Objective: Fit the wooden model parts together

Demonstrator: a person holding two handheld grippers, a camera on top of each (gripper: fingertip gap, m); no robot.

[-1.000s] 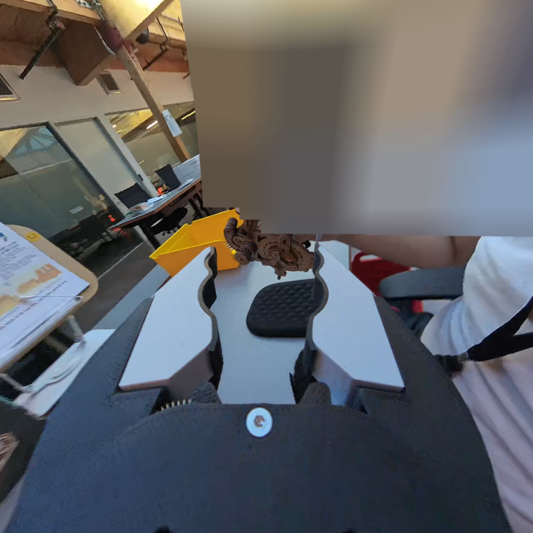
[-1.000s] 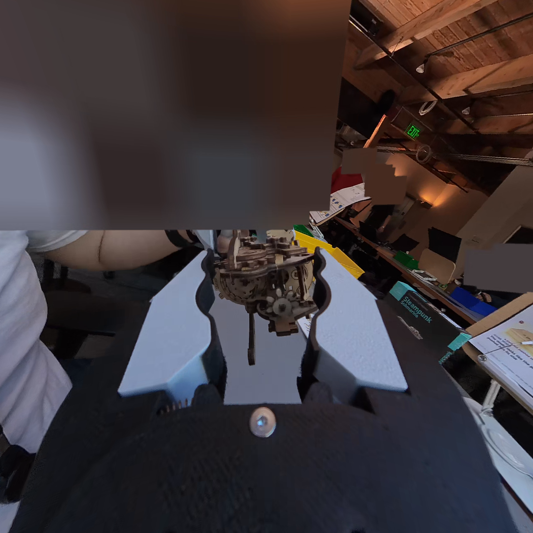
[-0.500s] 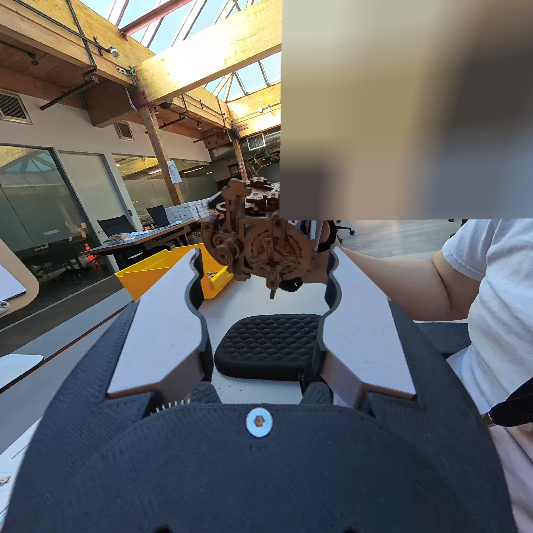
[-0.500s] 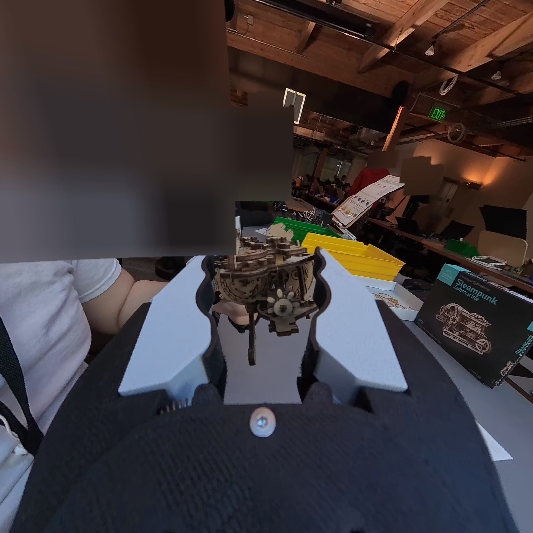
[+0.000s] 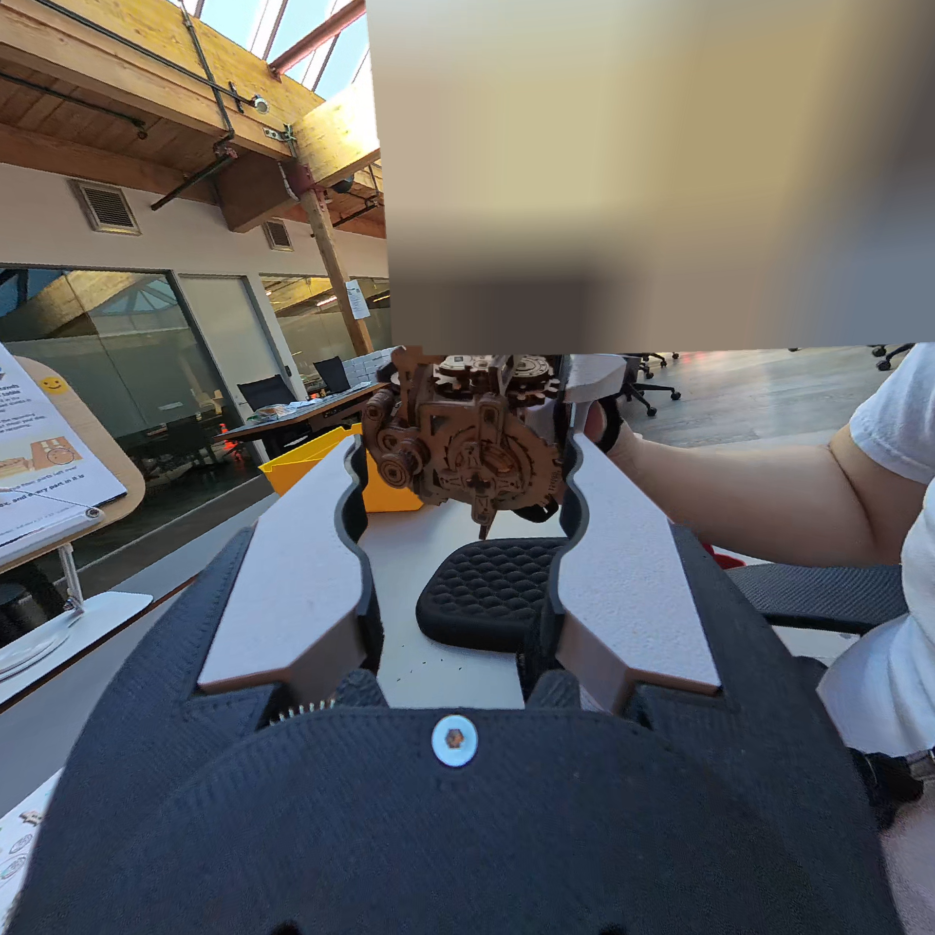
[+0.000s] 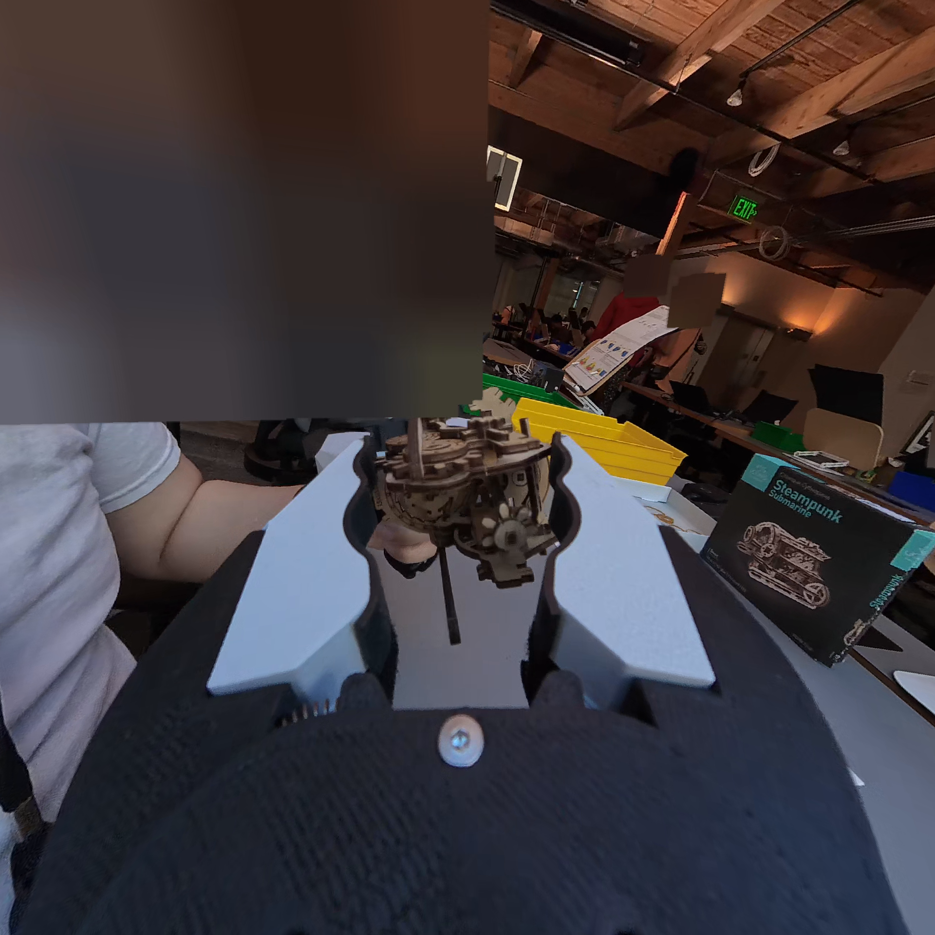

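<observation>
A brown wooden gear model (image 6: 455, 485) is held in the air between the fingers of my right gripper (image 6: 463, 455), which is shut on it. A thin dark stick (image 6: 449, 602) hangs down from the model. In the left wrist view the same model (image 5: 470, 445) sits between the tips of my left gripper (image 5: 463, 445), whose jaws stand wide apart on either side of it. I cannot tell whether the left fingers touch it. One white finger of the right gripper (image 5: 592, 374) shows behind the model, with a hand on it.
A black quilted pad (image 5: 485, 587) lies on the white table below. A yellow bin (image 5: 324, 455) and an instruction sheet on a stand (image 5: 45, 455) are at the left. A dark kit box (image 6: 809, 556) and a yellow bin (image 6: 602, 440) are at the right. My two grippers' fingertips are within a few centimetres of each other.
The model and my left gripper have closed in on each other; the model now sits between the left fingertips. The right gripper has kept its hold while swinging round.
</observation>
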